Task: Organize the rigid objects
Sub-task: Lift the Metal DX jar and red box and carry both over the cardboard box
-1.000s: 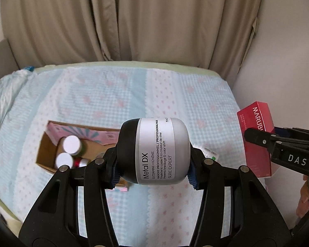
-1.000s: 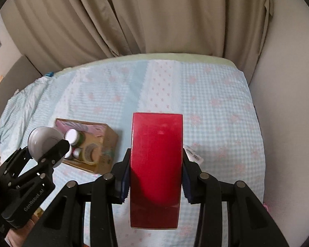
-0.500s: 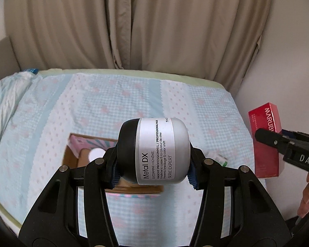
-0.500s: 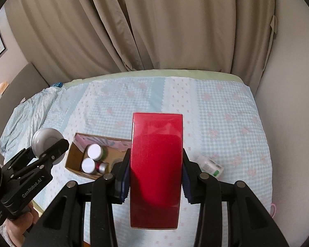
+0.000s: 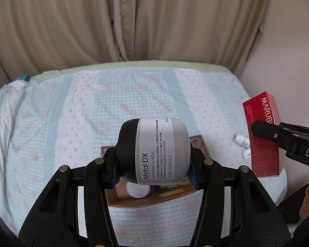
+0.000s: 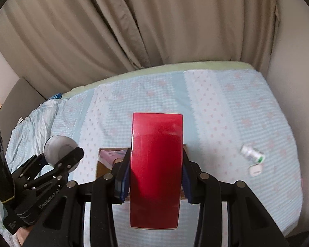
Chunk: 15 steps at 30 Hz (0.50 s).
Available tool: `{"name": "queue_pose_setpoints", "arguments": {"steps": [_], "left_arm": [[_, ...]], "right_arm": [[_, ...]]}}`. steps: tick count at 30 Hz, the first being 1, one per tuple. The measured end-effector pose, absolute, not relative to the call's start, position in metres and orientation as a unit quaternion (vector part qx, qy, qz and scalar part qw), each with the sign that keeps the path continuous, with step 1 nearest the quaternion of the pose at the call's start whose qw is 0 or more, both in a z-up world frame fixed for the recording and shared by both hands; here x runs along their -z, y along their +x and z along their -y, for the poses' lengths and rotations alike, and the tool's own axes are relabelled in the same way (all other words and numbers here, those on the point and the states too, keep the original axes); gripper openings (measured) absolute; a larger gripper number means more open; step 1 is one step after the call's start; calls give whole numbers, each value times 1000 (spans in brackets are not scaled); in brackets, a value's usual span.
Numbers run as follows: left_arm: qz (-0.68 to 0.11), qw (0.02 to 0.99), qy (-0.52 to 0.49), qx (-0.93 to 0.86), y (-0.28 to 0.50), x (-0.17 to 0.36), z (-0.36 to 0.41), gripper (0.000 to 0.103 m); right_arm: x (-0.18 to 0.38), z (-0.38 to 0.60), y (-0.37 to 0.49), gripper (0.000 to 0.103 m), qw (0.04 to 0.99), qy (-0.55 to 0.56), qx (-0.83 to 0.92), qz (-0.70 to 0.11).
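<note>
Bed (image 5: pixel 76 123) w/ pale blue checked cover fills mid frame in both views, beige curtain (image 5: pixel 134 24) across the top, plain wall at right edge, a grey headboard-like panel at far left of the right wrist view. Cardboard box (image 5: pixel 146 202) sits low centre on the cover, mostly hidden behind both tools; a white-lidded jar (image 5: pixel 137 190) shows inside it. Right gripper (image 6: pixel 156 177) is clamped on a red carton (image 6: pixel 156 164), pads pressed on its long sides, carton upright over the box. Left gripper (image 5: pixel 153 162) pinches a grey jar (image 5: pixel 154 150) (label reads Metal DX) across lid end and base, jar lying sideways, also above the box. Loose at right of the cover, well apart from the box: a small white bottle (image 6: pixel 252 153) on its side and a small white flat item (image 6: pixel 255 169) just beside it. Step in hand looks like carrying both items to the box. To do it well: bring one in at a time so the tools don't clash over the narrow opening, lower the jar into a free spot next to the white-lidded one, stand the carton along a wall, release only once each rests on the box floor. Soft bedding means the box could tip if pushed, so go down gently, no sideways shove.
</note>
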<state>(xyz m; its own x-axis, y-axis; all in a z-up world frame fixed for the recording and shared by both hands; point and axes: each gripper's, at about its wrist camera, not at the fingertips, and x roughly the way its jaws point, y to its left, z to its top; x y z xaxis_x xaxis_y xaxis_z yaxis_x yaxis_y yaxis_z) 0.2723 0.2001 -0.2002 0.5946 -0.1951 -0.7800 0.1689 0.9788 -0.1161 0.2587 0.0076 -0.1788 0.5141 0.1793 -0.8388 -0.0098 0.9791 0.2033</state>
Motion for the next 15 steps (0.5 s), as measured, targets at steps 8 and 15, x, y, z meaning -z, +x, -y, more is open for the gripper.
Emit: {"name": "queue_pose_setpoints", "arguments": {"steps": [8, 15], "left_arm": [[-486, 868, -24, 93, 308, 259, -244, 47], [-531, 841, -13, 104, 332, 320, -245, 47]], "right_arm": [[239, -52, 292, 38, 835, 105, -67, -537], [304, -63, 319, 38, 805, 120, -51, -579]]}}
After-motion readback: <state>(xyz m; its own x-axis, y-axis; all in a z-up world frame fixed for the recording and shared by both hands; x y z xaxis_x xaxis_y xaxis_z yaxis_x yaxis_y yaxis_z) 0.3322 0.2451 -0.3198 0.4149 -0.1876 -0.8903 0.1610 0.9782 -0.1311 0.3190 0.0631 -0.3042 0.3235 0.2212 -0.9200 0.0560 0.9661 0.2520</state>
